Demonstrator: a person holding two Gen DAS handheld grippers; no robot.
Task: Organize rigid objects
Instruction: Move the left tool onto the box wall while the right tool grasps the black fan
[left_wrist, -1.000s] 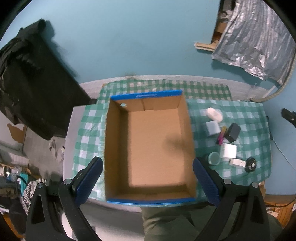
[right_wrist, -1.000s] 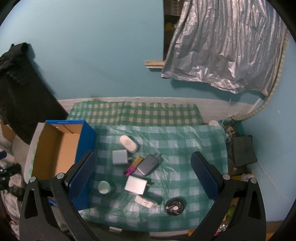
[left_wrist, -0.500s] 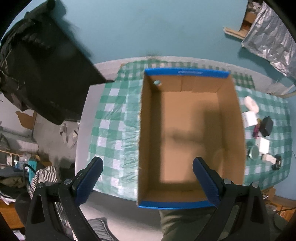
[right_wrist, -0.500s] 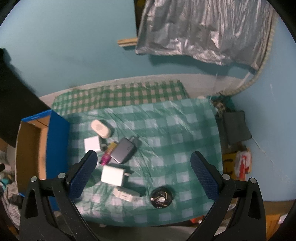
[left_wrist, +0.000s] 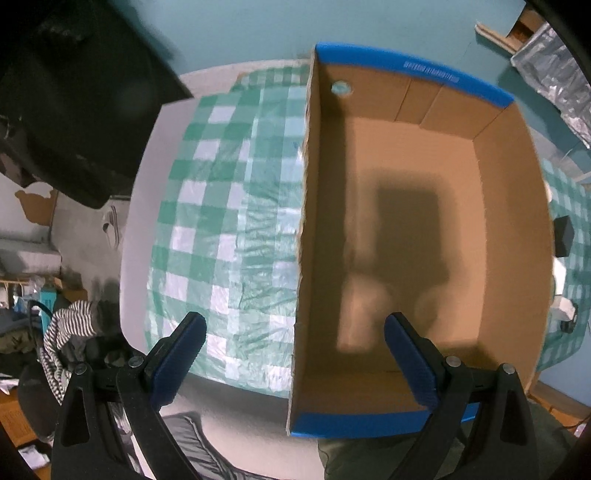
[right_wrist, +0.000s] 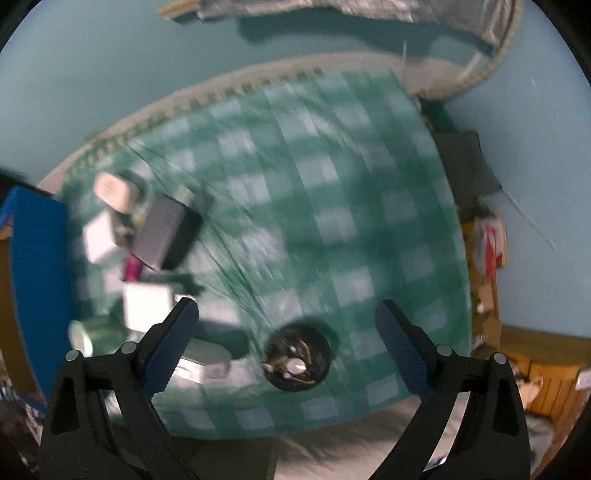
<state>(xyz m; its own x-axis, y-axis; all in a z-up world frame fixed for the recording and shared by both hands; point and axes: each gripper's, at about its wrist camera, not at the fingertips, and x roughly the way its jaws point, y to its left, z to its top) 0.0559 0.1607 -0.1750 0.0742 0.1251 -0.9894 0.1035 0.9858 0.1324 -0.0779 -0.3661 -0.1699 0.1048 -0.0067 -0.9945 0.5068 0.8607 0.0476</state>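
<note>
An empty cardboard box (left_wrist: 417, 206) with blue rims sits on the green checked tablecloth (left_wrist: 225, 221). My left gripper (left_wrist: 295, 358) is open and empty, straddling the box's left wall near its front corner. In the blurred right wrist view, my right gripper (right_wrist: 288, 343) is open and empty above a round black object (right_wrist: 297, 360). Left of it lie a grey block (right_wrist: 164, 227), a white charger (right_wrist: 147, 306), a white cube (right_wrist: 99, 238), a pale oval case (right_wrist: 114, 192), a pink stick (right_wrist: 133, 267), a small round tin (right_wrist: 86, 336) and a white adapter (right_wrist: 203, 362).
The box's blue side (right_wrist: 37, 266) stands at the left of the objects. A black bag (left_wrist: 74, 96) hangs left of the table. Clutter lies on the floor (left_wrist: 44, 332) to the left and beside the table's right edge (right_wrist: 487, 243).
Both grippers have dropped closer to the table. The left one shifted left to the box's left wall. The right one moved down toward the round black object; its view is now blurred.
</note>
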